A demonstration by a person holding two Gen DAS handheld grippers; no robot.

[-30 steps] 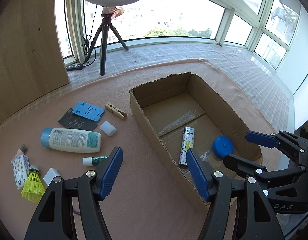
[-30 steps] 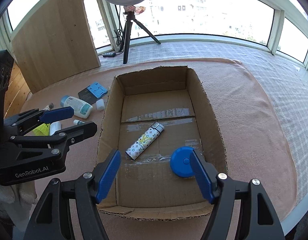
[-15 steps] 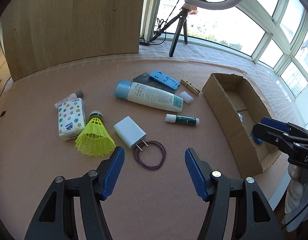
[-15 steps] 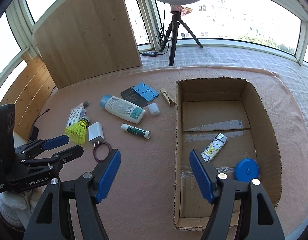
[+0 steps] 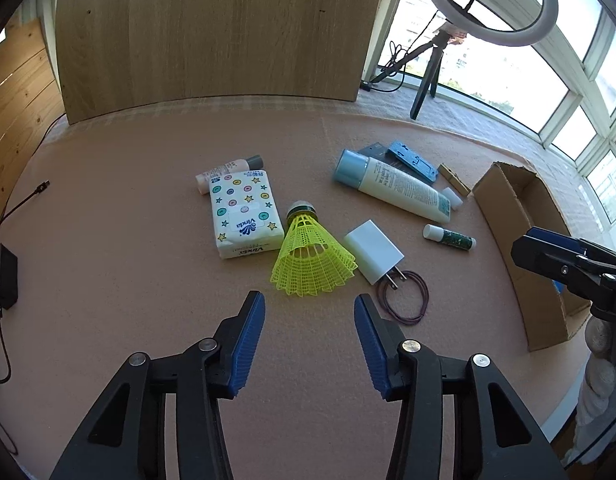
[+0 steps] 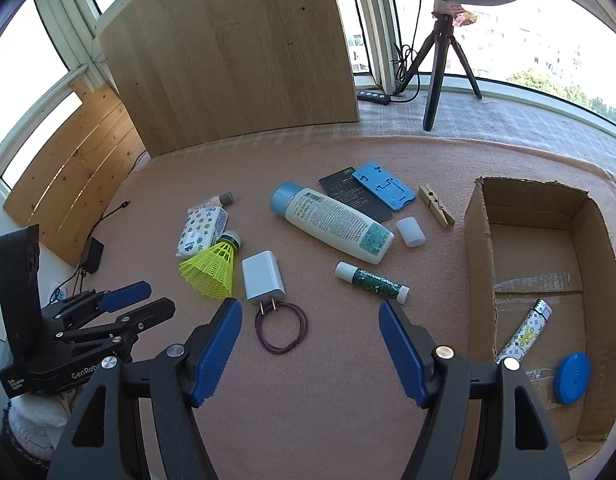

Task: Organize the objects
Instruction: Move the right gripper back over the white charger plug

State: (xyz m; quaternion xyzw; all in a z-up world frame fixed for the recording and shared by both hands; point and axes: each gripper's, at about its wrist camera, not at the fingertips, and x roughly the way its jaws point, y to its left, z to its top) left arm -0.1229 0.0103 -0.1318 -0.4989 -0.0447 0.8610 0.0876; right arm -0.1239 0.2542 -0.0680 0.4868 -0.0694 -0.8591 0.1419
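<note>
Above the shuttlecock (image 5: 308,256) now, left gripper (image 5: 309,320) narrower

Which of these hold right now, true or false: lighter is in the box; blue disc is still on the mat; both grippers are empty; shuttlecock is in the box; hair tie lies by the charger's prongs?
1. The lighter is in the cardboard box. True.
2. The blue disc is on the mat. False: it lies in the box, near the lighter.
3. The left gripper and right gripper hold nothing. True; the left's jaws are closing on nothing.
4. The yellow shuttlecock is in the box. False: it lies on the mat beside the tissue pack.
5. The hair tie lies by the white charger's prongs. True.
</note>
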